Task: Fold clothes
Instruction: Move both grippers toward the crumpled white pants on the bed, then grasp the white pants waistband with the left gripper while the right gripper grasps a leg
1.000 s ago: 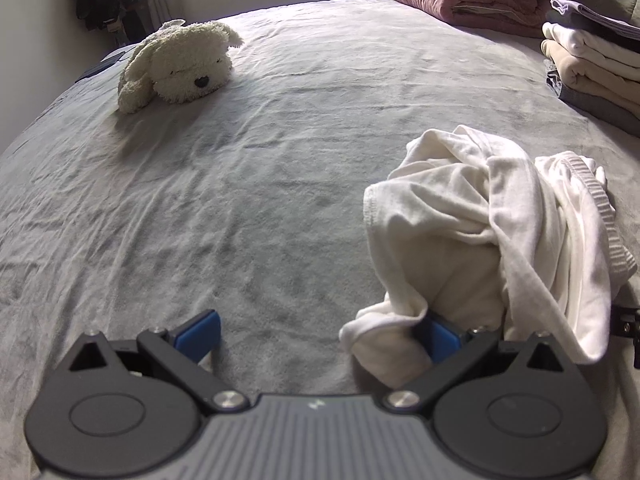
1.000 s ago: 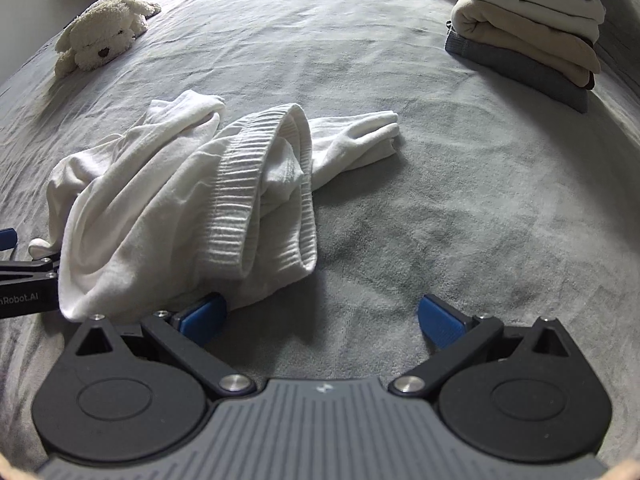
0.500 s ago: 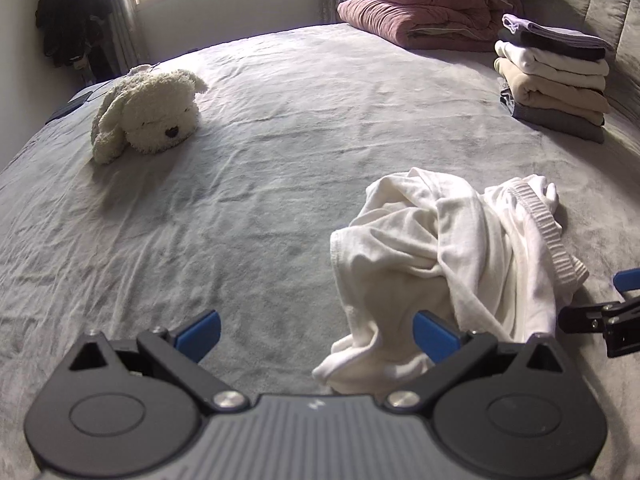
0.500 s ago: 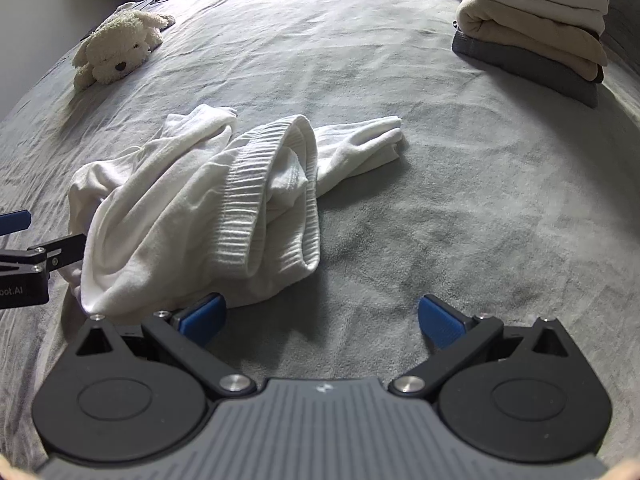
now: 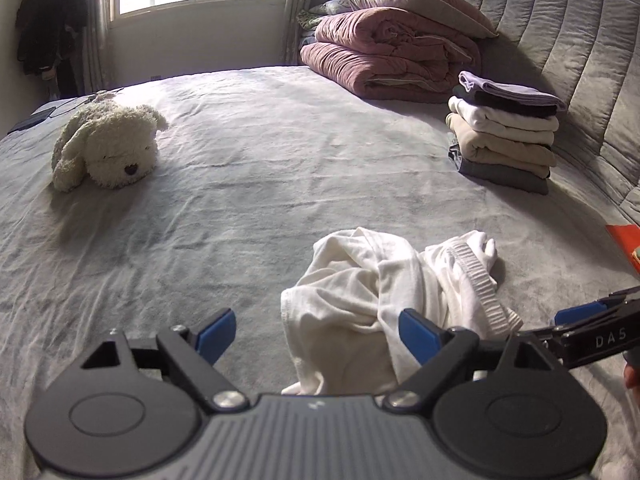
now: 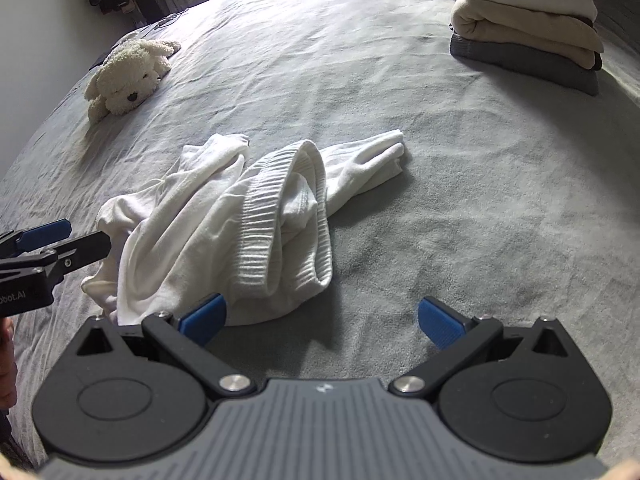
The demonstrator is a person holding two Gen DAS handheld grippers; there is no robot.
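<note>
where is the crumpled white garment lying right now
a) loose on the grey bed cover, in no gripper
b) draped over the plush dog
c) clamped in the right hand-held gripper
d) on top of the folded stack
a: the crumpled white garment lies heaped on the grey bed cover, apart from the folded stack and the plush dog; the right hand-held gripper is open and empty.

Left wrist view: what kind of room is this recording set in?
Most likely a home bedroom: a wide bed with a padded headboard, a rolled quilt by it, and a plush dog lying on the cover.

The right gripper [image 5: 580, 314], seen from the left wrist, bears the white letters "DAS" on its black arm. The left gripper [image 6: 56, 240], seen from the right wrist, shows "obot.AI", cut off by the picture's edge.
</note>
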